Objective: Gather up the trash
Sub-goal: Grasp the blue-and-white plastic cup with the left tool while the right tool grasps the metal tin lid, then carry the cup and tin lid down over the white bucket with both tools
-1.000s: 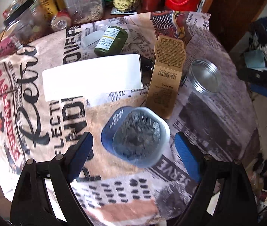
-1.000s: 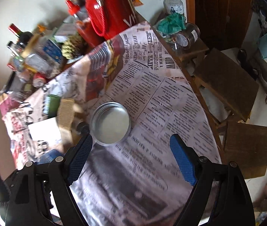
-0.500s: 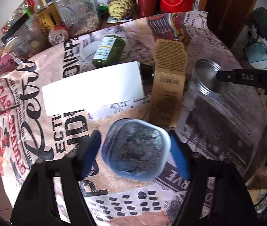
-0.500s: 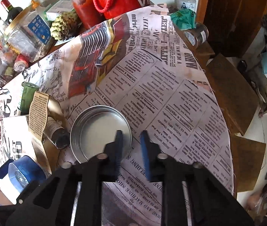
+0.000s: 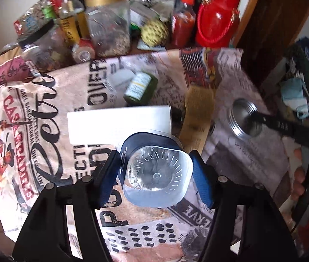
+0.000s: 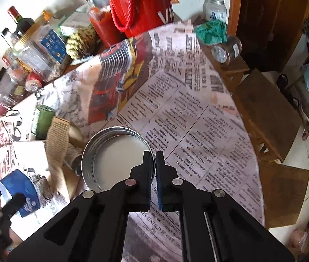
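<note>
Left wrist view: clear base of blue plastic cup (image 5: 154, 172), end-on. Right wrist view: same cup side-on at far left, plus a stool (image 6: 265, 113) beside the bench (image 6: 198, 113). Left hand-held gripper (image 5: 156, 172): jaws partly apart, blue pads pressed on the cup's two sides; cup clamped, off the newsprint cloth. Right hand-held gripper (image 6: 152, 163): jaws have just been closing, now together on the near rim of the metal lid (image 6: 115, 152); rim wall sits between the pads. Lid lies open side up, just right of brown carton (image 5: 196, 118).
</note>
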The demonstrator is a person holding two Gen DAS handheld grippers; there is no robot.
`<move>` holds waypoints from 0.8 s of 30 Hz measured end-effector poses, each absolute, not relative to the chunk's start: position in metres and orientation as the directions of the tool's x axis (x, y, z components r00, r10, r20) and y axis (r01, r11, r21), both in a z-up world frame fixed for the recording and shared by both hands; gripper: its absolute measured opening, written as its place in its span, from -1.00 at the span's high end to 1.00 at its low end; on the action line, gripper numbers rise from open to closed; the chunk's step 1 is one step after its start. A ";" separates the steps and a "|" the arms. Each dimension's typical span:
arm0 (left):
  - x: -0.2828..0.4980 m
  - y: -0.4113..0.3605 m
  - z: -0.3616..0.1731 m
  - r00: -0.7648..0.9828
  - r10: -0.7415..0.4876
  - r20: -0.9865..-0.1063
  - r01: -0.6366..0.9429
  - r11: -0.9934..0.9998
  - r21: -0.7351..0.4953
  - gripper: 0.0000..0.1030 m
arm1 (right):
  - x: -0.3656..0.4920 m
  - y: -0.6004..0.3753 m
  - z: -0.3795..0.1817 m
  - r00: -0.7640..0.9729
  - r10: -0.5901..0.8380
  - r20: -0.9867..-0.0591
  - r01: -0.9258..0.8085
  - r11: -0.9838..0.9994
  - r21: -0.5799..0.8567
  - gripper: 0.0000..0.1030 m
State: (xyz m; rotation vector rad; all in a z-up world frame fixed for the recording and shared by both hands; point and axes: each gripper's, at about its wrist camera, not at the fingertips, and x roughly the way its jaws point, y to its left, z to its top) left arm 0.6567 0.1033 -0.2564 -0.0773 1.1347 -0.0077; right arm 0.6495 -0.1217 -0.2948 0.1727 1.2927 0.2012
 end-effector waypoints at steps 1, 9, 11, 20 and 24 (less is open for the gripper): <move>0.656 0.106 -0.251 0.433 -0.048 -0.900 -0.049 0.996 -0.076 -0.24 | 0.649 -0.124 -0.289 0.269 0.250 -0.930 -0.055 0.968 0.244 0.93; 0.640 0.112 -0.200 0.531 0.024 -0.847 -0.164 0.984 -0.075 -0.23 | 0.638 -0.144 -0.240 0.351 0.295 -0.889 -0.105 0.955 0.276 0.93; 0.633 0.108 -0.186 0.562 0.040 -0.826 -0.184 0.980 -0.078 -0.23 | 0.634 -0.148 -0.226 0.376 0.303 -0.876 -0.127 0.953 0.275 0.93; 0.580 0.064 -0.131 0.671 0.131 -0.730 -0.264 0.962 -0.071 -0.22 | 0.600 -0.179 -0.163 0.454 0.396 -0.798 -0.256 0.916 0.309 0.93; 0.553 0.045 -0.112 0.700 0.141 -0.700 -0.288 0.953 -0.096 -0.22 | 0.584 -0.191 -0.141 0.481 0.420 -0.770 -0.306 0.903 0.302 0.93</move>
